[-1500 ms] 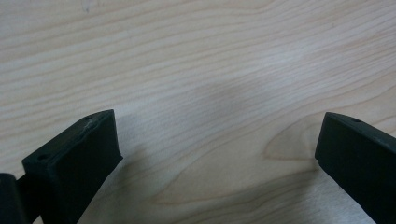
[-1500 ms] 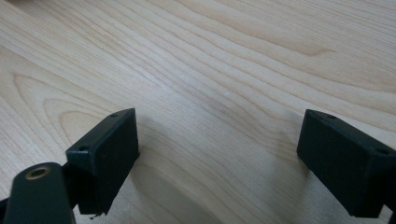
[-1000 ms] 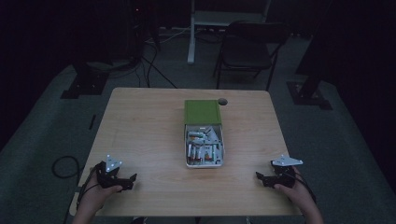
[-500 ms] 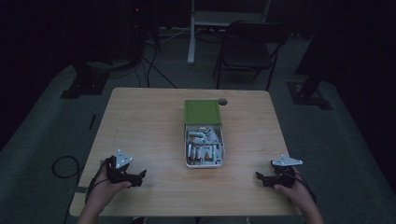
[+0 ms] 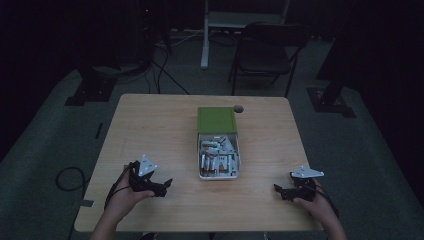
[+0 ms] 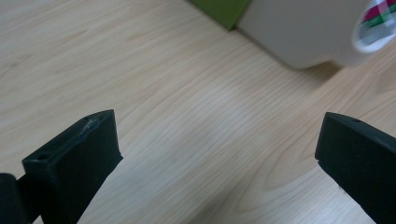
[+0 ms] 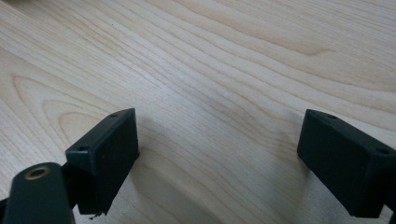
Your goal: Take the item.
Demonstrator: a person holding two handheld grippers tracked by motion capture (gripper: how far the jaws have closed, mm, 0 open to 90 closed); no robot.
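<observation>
The box (image 5: pixel 218 156) sits mid-counter (image 5: pixel 150 130), its green lid (image 5: pixel 216 119) slid back toward the far edge, leaving the white tray part open w/ small packets or tubes (image 5: pixel 217 160) piled loosely inside; can't read what they are. Judging by looks: thin plastic box, light, stiff walls, smooth and prob. slippery, so it'd skate on the wood if pushed from one side. Best hold is likely across the long side walls near the open end, or pinch the rim; contents are small and light, easy to spill if tipped. Left hand-held gripper (image 5: pixel 161 187) is near the box's near-left corner but apart from it, jaws spread wide, nothing between them; in the left gripper view the box's pale rounded corner (image 6: pixel 303 32) shows just ahead, w/ bare wood between the jaws. Right hand-held gripper (image 5: pixel 278 190) rests low at the near-right of the counter, well apart from the box, jaws also wide, holding nothing; bare wood grain (image 7: pixel 224 93) between them.
</observation>
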